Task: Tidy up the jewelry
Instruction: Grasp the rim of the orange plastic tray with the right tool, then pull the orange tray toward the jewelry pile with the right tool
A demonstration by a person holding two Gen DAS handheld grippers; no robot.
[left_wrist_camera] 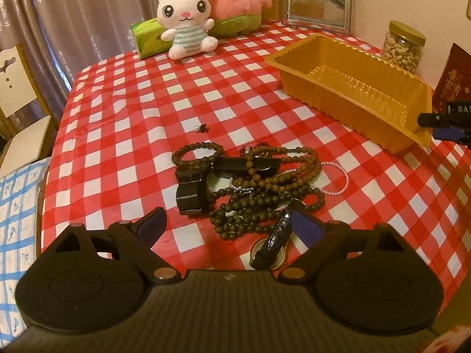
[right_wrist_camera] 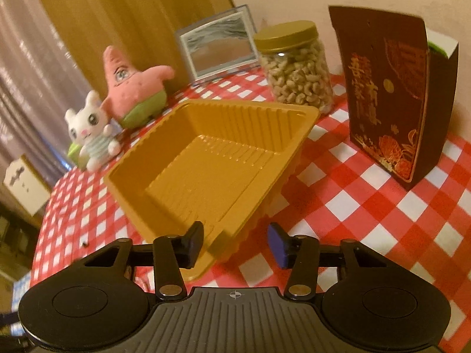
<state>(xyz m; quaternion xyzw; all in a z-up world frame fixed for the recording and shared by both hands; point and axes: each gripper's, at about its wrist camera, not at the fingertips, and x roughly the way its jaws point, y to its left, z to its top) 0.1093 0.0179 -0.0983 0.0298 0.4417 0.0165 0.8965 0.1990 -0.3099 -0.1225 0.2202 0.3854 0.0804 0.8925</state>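
A pile of jewelry lies on the red checked tablecloth: brown bead strands (left_wrist_camera: 265, 188), a black bracelet (left_wrist_camera: 192, 188), a black bar piece (left_wrist_camera: 245, 166), a pearl strand (left_wrist_camera: 338, 182) and a dark carved pendant (left_wrist_camera: 273, 239). A small earring (left_wrist_camera: 201, 128) lies apart, farther back. My left gripper (left_wrist_camera: 232, 220) is open just before the pile, its right finger beside the pendant. A gold plastic tray (left_wrist_camera: 294, 60) stands empty at the right; it also shows in the right wrist view (right_wrist_camera: 123, 176). My right gripper (right_wrist_camera: 235, 242) is open and empty at the tray's near corner; its tips (left_wrist_camera: 447, 125) show in the left wrist view.
Two plush toys (left_wrist_camera: 188, 20) and a green tissue pack (left_wrist_camera: 147, 33) sit at the back. A framed picture (right_wrist_camera: 217, 45), a jar of cashews (right_wrist_camera: 297, 67) and a dark red box (right_wrist_camera: 388, 94) stand behind the tray. A chair (left_wrist_camera: 17, 94) is at the left edge.
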